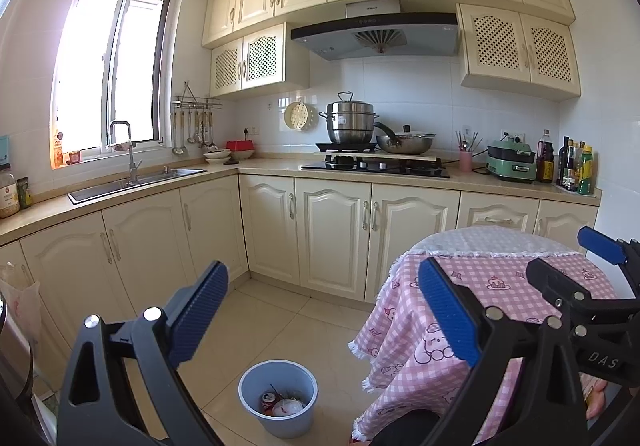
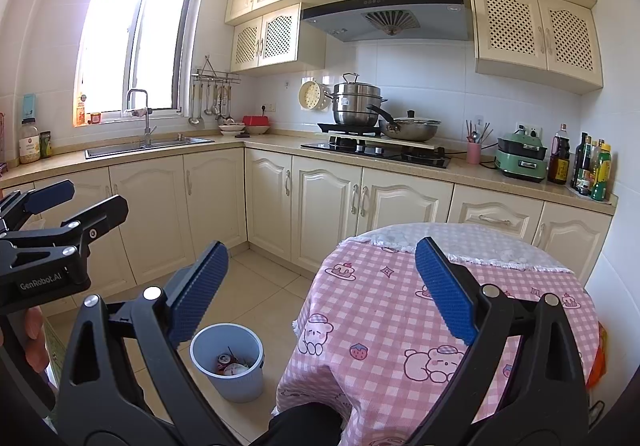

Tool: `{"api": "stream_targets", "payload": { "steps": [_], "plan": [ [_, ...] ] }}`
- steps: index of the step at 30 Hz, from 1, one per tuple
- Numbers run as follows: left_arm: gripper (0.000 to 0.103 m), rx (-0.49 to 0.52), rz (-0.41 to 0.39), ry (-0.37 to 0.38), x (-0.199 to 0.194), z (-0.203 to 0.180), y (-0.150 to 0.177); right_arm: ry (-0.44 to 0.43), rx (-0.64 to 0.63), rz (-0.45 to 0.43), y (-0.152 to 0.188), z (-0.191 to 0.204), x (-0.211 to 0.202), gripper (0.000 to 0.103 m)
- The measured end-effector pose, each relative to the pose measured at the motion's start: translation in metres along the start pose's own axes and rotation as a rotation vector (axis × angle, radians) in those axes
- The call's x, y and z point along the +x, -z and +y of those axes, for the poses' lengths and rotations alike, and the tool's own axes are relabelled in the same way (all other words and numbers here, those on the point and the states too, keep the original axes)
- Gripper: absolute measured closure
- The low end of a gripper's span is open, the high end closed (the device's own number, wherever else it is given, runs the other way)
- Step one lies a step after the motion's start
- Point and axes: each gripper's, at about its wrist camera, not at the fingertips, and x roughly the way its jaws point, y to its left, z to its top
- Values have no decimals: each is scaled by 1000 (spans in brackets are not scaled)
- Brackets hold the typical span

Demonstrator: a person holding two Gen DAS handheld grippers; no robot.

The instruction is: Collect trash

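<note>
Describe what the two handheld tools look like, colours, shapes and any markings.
Both match: the left tool and right tool have black plastic frames with triangular cut-outs, silver round pivot screws, and two flat fingers faced with blue ribbed pads. White lettering reads "GenRobot.AI" on the left tool and "DAS" on the right tool. No cables show. Bare fingertips grip one handle; sleeves are not visible.
</note>
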Motion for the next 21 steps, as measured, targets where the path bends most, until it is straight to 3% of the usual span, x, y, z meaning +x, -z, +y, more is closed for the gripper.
{"api": "stream_targets", "payload": {
  "steps": [21],
  "plan": [
    [9, -5, 10, 8, 2, 3, 2, -2, -1, 11, 6, -2, 1, 10]
  ]
}}
